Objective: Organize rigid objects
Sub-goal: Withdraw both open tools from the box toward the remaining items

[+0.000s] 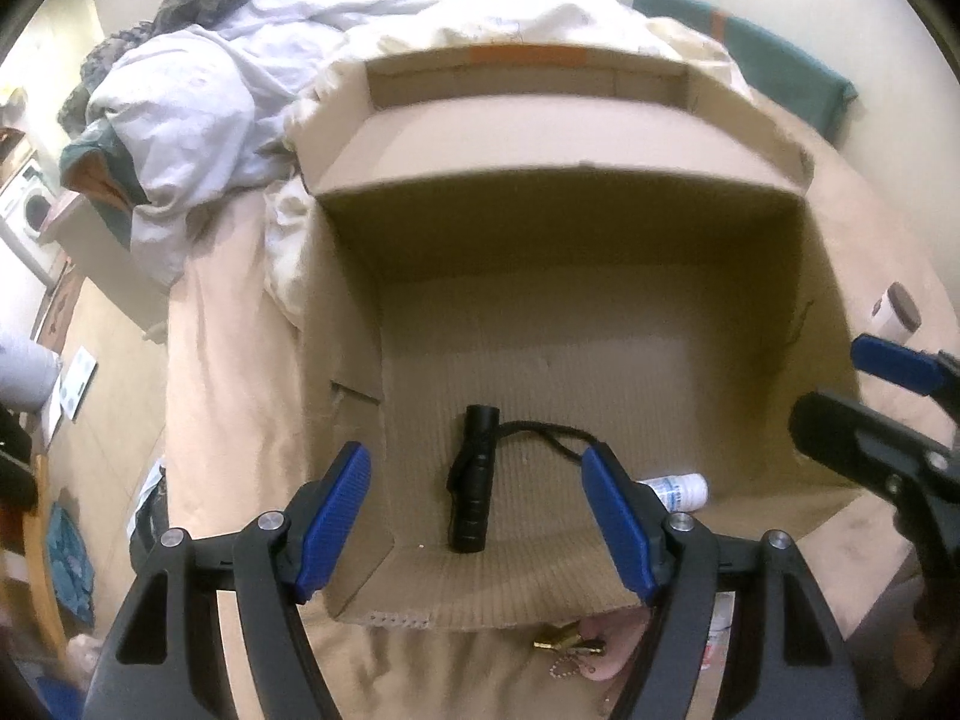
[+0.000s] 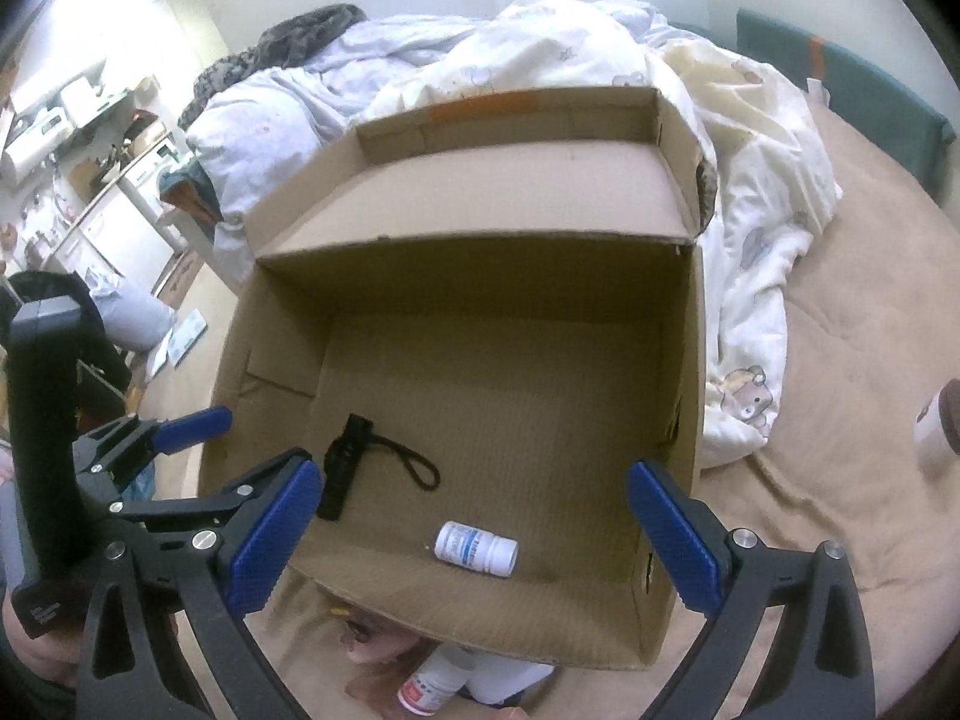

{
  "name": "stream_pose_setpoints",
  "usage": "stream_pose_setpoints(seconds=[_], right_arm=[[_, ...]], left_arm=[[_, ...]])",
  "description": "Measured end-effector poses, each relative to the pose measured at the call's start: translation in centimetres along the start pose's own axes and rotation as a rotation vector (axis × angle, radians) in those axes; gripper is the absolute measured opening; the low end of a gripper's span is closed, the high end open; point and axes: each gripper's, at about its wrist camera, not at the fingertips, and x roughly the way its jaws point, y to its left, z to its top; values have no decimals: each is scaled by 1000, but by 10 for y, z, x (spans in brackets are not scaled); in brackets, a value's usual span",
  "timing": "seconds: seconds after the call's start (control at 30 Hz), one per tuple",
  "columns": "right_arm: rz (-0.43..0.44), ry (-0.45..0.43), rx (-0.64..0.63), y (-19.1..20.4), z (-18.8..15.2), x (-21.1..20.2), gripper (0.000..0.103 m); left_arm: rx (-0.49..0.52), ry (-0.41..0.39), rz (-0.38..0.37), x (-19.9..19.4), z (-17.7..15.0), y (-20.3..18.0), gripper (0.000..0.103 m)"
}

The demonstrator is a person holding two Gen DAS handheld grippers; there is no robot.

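Note:
An open cardboard box (image 1: pixel 600 222) (image 2: pixel 480 264) sits on the bed. A black flashlight (image 1: pixel 473 480) (image 2: pixel 343 468) with a wrist cord lies on the box floor near the front. A white pill bottle (image 2: pixel 476 547) (image 1: pixel 675 491) with a blue label lies beside it. My left gripper (image 1: pixel 477 516) is open and empty just above the flashlight. My right gripper (image 2: pixel 474 537) is open and empty above the pill bottle. A white bottle with a red label (image 2: pixel 429 687) and a pink item (image 2: pixel 375 648) lie on the bed in front of the box.
A white cup with a brown lid (image 2: pixel 942 420) (image 1: pixel 897 309) lies on the tan bed sheet right of the box. Rumpled blankets (image 2: pixel 600 48) pile behind the box. A brass key on a chain (image 1: pixel 555 642) lies by the box front. Floor and shelves are at the left.

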Motion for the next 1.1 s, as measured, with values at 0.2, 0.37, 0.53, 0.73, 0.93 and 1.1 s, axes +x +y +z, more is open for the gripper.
stream_pose_setpoints(seconds=[0.2, 0.37, 0.53, 0.73, 0.93, 1.1], right_arm=[[12, -72, 27, -2, -5, -27, 103], [30, -92, 40, -5, -14, -47, 103], [35, -71, 87, -15, -27, -57, 103], [6, -42, 125, -29, -47, -64, 103], [-11, -7, 168, -40, -66, -66, 103], [-26, 12, 179, -43, -70, -64, 103]], left_arm=[[-21, -15, 2, -32, -1, 7, 70], [-17, -29, 15, -57, -16, 10, 70], [-30, -27, 15, -72, -37, 15, 70], [-49, -3, 11, -74, -60, 16, 70], [-33, 42, 12, -63, -72, 5, 70], [-47, 105, -13, -45, -81, -7, 70]])
